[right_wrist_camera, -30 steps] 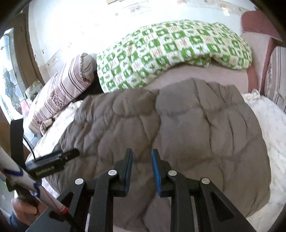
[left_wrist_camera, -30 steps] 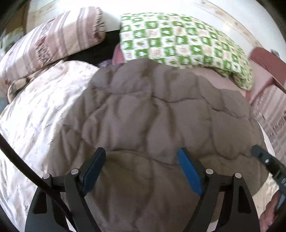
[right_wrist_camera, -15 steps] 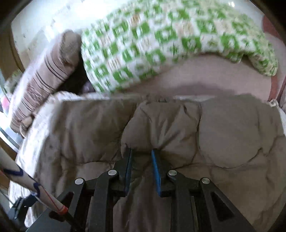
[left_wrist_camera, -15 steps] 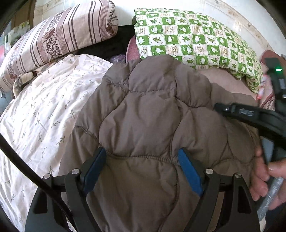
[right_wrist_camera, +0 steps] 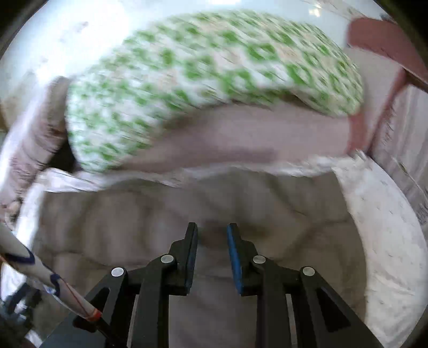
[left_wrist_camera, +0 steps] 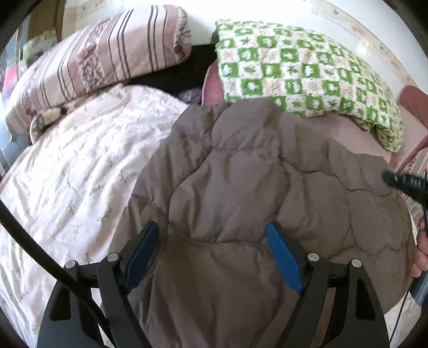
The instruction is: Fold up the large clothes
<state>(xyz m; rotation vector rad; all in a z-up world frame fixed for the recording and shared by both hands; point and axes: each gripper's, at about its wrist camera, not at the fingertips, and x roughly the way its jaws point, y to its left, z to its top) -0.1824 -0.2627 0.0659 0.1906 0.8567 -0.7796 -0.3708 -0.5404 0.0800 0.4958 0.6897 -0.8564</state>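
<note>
Site: I logged a home bedroom | Evidence: bed with white floral quilt [left_wrist_camera: 80,171]; striped pillow [left_wrist_camera: 101,61]; green checked blanket [left_wrist_camera: 302,72] | Backdrop: pale wall [left_wrist_camera: 361,16] stood behind the bedding.

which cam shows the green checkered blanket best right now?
Left wrist. The green checkered blanket is sharp there, its squares and leaf motifs readable, with its near edge partly covered by the brown quilted jacket. The right wrist view shows the whole blanket too, but smeared by motion blur, pattern unreadable.
</note>
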